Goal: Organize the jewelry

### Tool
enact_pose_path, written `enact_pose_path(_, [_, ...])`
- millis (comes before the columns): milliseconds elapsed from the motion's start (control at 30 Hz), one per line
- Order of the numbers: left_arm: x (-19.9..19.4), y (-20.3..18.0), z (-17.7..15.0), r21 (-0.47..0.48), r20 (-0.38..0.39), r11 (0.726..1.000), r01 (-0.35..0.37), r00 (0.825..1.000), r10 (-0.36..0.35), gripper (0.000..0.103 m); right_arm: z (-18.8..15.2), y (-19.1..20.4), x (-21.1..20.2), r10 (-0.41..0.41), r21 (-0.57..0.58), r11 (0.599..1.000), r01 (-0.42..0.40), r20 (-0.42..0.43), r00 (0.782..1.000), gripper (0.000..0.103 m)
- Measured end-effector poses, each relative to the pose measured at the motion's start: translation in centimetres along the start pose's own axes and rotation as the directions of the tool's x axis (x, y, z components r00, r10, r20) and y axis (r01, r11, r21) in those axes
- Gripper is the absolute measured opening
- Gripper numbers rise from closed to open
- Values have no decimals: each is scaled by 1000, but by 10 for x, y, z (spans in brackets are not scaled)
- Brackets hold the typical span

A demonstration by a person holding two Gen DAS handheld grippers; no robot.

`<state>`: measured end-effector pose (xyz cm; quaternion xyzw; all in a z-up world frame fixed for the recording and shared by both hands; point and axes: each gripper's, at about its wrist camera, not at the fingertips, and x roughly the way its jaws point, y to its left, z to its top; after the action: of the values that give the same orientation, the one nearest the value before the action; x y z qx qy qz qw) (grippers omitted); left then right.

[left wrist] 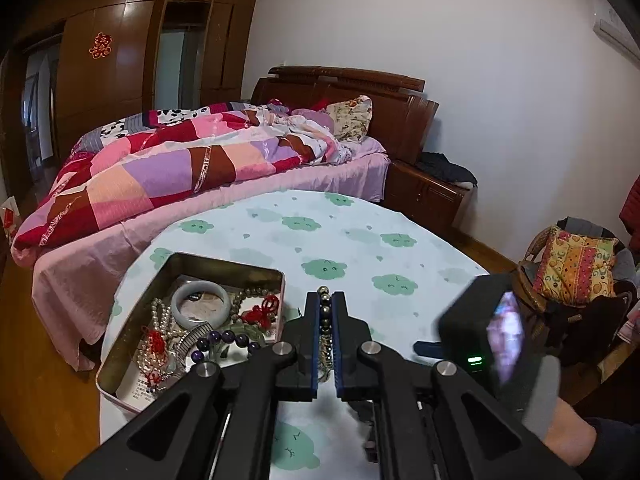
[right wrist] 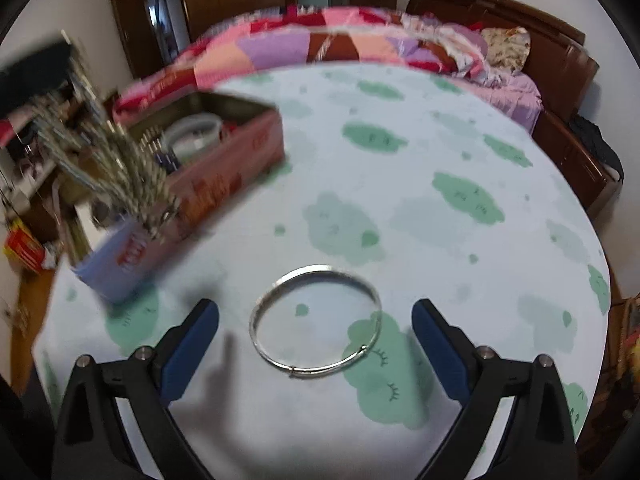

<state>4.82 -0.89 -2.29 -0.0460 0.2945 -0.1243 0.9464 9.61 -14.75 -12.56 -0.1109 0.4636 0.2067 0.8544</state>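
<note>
My left gripper (left wrist: pixel 325 300) is shut on a string of dark and gold beads (left wrist: pixel 325 312), held just right of the open metal tin (left wrist: pixel 120 340). The tin holds a pale jade bangle (left wrist: pixel 200 306), pearl strands, purple beads (left wrist: pixel 228 338) and red knots. In the right wrist view the bead strand (right wrist: pixel 116 168) hangs blurred from the left gripper beside the tin (right wrist: pixel 224 176). My right gripper (right wrist: pixel 316 320) is open and empty, its jaws either side of a thin silver bangle (right wrist: pixel 316 320) lying flat on the table.
The round table has a white cloth with green cloud prints (left wrist: pixel 360 236). A bed with a patchwork quilt (left wrist: pixel 180 168) stands behind it. A chair with a patterned cushion (left wrist: pixel 576 264) is at the right.
</note>
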Motion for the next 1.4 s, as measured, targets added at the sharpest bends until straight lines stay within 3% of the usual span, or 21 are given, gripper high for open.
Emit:
enact_pose_path(67, [2,-2,-2,3,-9,1000,7,1000,-7,4,-4,-2,6,-9,3,1000,9,-20,1000,94])
enact_pose_path(167, [6,-3,-4,5,-23,1000,15,1000,-15,4,-8,-5,2,-21,-2,1000,21,-11,1000,76])
enact_pose_path(433, [12,-7,-10,12,-49,1000,14,999,-14,4,-17,-15,-8,-18,27,999,18,21,1000,75])
enact_pose_path(800, [1,-4,-1,10,-17,1000,6,1000,-6,4,-2,-29,-48,-40,69,997,28,166,985,75])
enact_pose_path(1067, [-23,12,17,-2,38,1000,-25,999,25,4,25,-13,-73,-8,31,1000,0,267,964,75])
enact_pose_path(1400, [-37,50,32,-50,79,994,-100,991,103,4,58,21,-77,42,-58,998,-25,320,946,75])
